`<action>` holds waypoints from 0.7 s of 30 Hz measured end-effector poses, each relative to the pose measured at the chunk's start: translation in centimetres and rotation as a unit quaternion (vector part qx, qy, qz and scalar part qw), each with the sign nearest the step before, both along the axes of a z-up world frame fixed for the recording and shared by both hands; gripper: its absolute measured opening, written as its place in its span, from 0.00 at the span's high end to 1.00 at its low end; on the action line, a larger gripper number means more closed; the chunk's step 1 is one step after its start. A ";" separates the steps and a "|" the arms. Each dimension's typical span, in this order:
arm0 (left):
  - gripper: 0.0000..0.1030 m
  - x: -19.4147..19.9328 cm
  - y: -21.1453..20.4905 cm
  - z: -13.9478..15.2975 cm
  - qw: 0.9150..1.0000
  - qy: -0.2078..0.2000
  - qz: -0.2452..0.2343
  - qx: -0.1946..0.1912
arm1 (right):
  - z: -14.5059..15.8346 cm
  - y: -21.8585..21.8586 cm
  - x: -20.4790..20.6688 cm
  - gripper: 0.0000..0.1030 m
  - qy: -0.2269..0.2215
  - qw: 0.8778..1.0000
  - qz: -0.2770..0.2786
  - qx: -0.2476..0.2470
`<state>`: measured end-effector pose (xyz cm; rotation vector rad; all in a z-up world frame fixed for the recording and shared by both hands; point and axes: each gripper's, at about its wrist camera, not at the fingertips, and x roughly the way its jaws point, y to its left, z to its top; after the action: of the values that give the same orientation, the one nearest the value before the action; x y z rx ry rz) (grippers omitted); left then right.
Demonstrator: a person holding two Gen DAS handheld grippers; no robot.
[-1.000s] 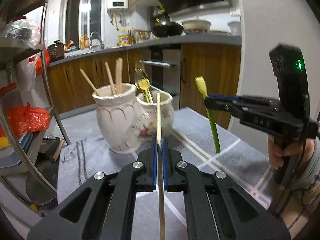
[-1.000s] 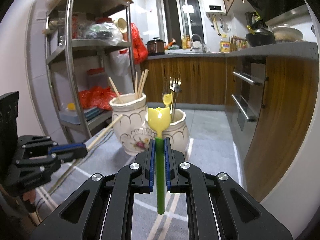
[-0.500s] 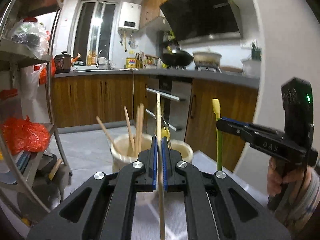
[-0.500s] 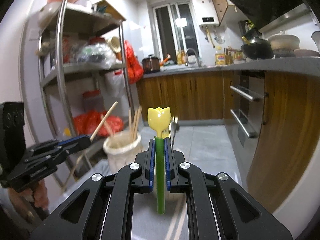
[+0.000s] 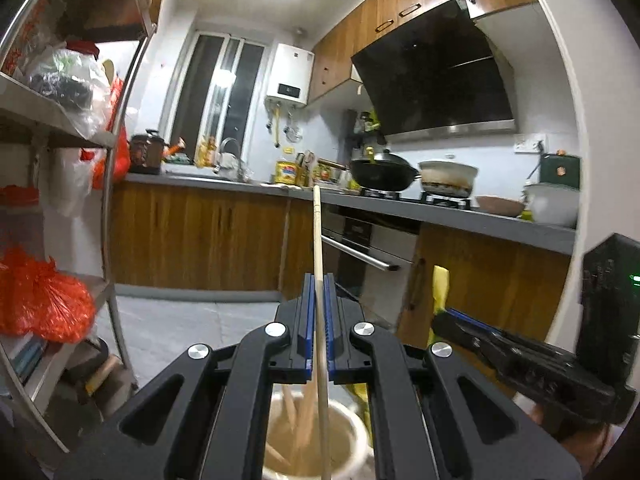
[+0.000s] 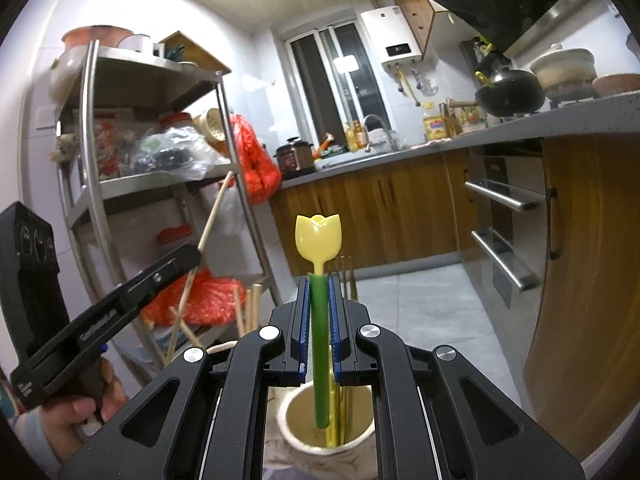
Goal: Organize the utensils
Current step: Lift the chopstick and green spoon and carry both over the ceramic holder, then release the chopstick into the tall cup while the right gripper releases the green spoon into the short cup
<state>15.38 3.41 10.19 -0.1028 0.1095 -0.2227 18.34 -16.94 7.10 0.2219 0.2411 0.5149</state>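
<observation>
Both grippers have risen above the jars. Left gripper [image 5: 319, 280] clamps a wooden chopstick [image 5: 318, 240] over the chopstick jar [image 5: 352, 444]; right gripper [image 6: 320, 280] clamps a tulip-headed green utensil [image 6: 319, 240] over the cutlery jar [image 6: 292, 432].

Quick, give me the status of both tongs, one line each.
Left tongs: closed on a wooden chopstick, above the chopstick jar.
Right tongs: closed on a tulip-shaped spoon, above the other jar.

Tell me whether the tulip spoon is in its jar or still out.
Still out: the right gripper holds the spoon upright, its tip hanging above the jar.
</observation>
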 end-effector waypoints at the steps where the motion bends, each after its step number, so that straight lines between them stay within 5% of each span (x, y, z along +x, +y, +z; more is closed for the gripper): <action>1: 0.96 0.5 -0.2 -0.2 1.000 -0.003 0.013 0.007 | -0.2 0.1 0.1 0.91 0.001 1.000 -0.004 -0.003; 11: 0.96 2.0 -0.6 -2.5 0.999 0.008 0.030 0.040 | -2.5 1.0 1.8 0.91 0.041 0.998 -0.021 -0.041; 21: 0.96 -0.1 -1.4 -4.3 0.992 0.084 0.013 0.093 | -4.1 1.3 2.7 0.90 0.116 0.990 -0.028 -0.069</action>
<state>15.30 2.05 5.84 0.0620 0.2959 -0.1759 21.01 -15.69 2.97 0.1528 0.4935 0.4144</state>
